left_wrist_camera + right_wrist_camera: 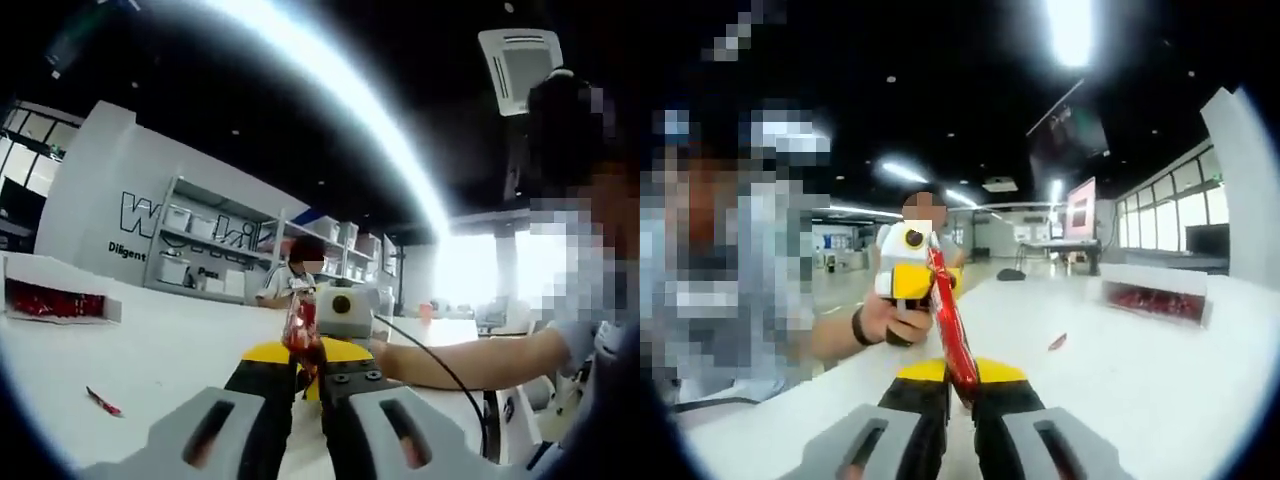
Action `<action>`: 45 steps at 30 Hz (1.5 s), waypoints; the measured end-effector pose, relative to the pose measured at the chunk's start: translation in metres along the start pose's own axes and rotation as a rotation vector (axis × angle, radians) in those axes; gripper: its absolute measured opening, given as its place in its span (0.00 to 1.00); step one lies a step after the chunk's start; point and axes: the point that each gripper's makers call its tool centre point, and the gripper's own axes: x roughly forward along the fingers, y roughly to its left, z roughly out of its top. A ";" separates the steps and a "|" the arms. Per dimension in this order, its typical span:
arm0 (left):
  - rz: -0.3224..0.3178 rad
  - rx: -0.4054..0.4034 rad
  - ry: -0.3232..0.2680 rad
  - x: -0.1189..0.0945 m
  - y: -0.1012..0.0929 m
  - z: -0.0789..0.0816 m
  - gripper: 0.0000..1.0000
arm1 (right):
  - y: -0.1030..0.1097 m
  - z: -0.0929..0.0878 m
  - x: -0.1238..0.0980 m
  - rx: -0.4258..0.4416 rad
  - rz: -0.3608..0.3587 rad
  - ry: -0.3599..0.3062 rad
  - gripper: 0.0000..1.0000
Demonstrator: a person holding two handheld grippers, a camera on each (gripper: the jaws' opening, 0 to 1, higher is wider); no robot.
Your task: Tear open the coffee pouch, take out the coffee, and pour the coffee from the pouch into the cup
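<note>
Both claws [308, 372] [960, 385] pinch the red coffee pouch [948, 320], its long axis stretched between them.

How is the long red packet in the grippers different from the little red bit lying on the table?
The coffee pouch is long and held up in the air, pinched at both ends by the right gripper and the left gripper. The red scrap is far smaller and lies flat and loose on the white table, touched by neither gripper. Both are red.

Both views face each other across the pouch [950, 325].
</note>
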 end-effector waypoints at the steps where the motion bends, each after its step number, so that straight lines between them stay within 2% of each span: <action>1: 0.000 -0.003 0.001 0.000 0.000 0.000 0.11 | -0.001 0.006 -0.002 0.008 -0.001 -0.034 0.08; 4: 0.001 -0.004 0.016 0.001 0.000 -0.003 0.11 | -0.003 0.009 -0.009 0.025 -0.010 -0.054 0.08; 17: -0.001 0.017 0.028 0.002 -0.002 -0.005 0.12 | 0.000 0.011 -0.006 0.041 0.003 -0.057 0.08; 27: 0.002 0.018 0.010 0.001 -0.002 -0.002 0.11 | -0.004 0.022 -0.006 0.041 -0.018 -0.113 0.08; 30: 0.013 0.029 0.012 0.001 -0.002 -0.003 0.11 | -0.006 0.021 -0.004 0.035 -0.031 -0.107 0.08; 45: 0.005 0.051 0.035 0.003 -0.001 -0.007 0.12 | 0.000 0.016 0.001 0.053 -0.004 -0.084 0.07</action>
